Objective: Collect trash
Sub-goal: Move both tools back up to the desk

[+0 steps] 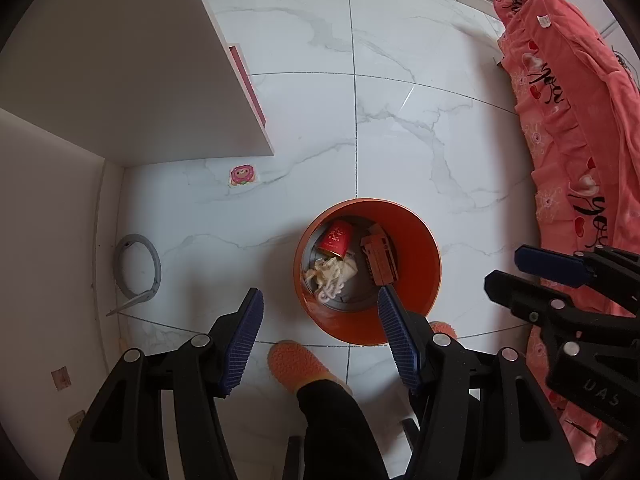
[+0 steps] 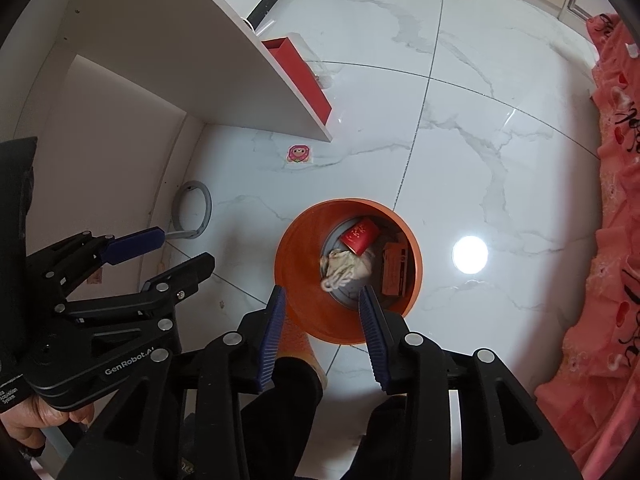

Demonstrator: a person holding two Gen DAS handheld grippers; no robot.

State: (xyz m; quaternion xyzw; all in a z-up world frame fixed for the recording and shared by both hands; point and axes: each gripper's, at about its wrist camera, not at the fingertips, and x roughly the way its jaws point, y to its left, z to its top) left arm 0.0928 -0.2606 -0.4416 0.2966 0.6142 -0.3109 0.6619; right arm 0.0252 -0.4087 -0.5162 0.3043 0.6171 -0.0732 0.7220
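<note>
The floor (image 1: 400, 120) is white and shiny, with thin grey lines like marble. A white desk (image 1: 120, 60) stands on the far left. A red box (image 2: 300, 76) sits on the floor at its edge. A small pink sticker (image 1: 242, 175) lies on the floor near the desk. A grey ring (image 1: 150, 268) lies by the wall on the left. On the right hangs a big pink blanket (image 1: 568, 128) with hearts and dark writing. A bright spot of light (image 2: 470, 255) shines on the floor beside the bin.

The orange bin (image 1: 420, 248) stands on the floor in the middle. Inside it lie a red paper cup (image 1: 335, 238) on its side, a crumpled tissue (image 1: 332, 272) and a brown box (image 1: 380, 260). The trash is all down at the bottom of the bin.

An orange slipper (image 1: 292, 362) and a dark trouser leg (image 1: 340, 428) are just near the bin.

The left claw (image 1: 320, 340) points down and is open, with nothing in it. The bin is just below it, a bit to the right. The right claw (image 2: 326, 336) is open too, and empty. It hangs over the near rim of the bin, well above the trash. Nothing stands between the claws and the bin.
</note>
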